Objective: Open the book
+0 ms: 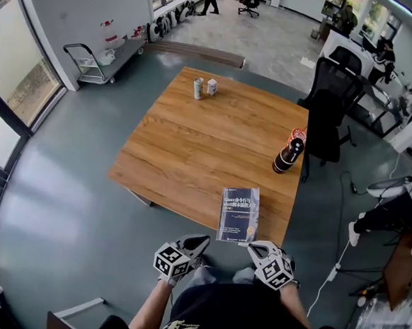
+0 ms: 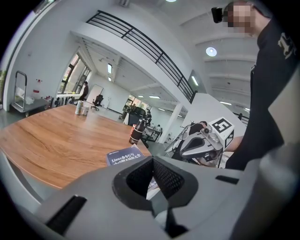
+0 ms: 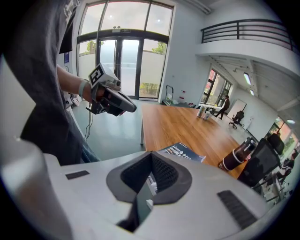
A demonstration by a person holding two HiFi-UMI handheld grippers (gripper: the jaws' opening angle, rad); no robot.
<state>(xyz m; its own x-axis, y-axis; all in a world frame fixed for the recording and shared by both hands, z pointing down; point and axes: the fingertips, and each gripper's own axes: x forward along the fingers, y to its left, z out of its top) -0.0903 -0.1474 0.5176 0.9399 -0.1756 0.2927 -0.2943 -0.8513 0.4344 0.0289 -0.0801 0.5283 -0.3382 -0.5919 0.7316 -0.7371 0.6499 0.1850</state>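
head view: book (image 1: pixel 239 214) shut at table's (image 1: pixel 193 145) near edge, opening not begun; left gripper (image 1: pixel 201 241), right gripper (image 1: pixel 254 248) both pressed together, empty.

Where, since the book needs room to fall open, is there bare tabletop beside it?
The whole middle and left of the wooden table is bare, bordered by the small containers at the far edge and the blue book at the near edge. The right side is tighter: the dark bottle stands near that edge, beyond the book.

wooden table (image 1: pixel 193 148), closed book (image 1: pixel 239 215), dark bottle (image 1: pixel 288 155), two cans (image 1: pixel 204 88)
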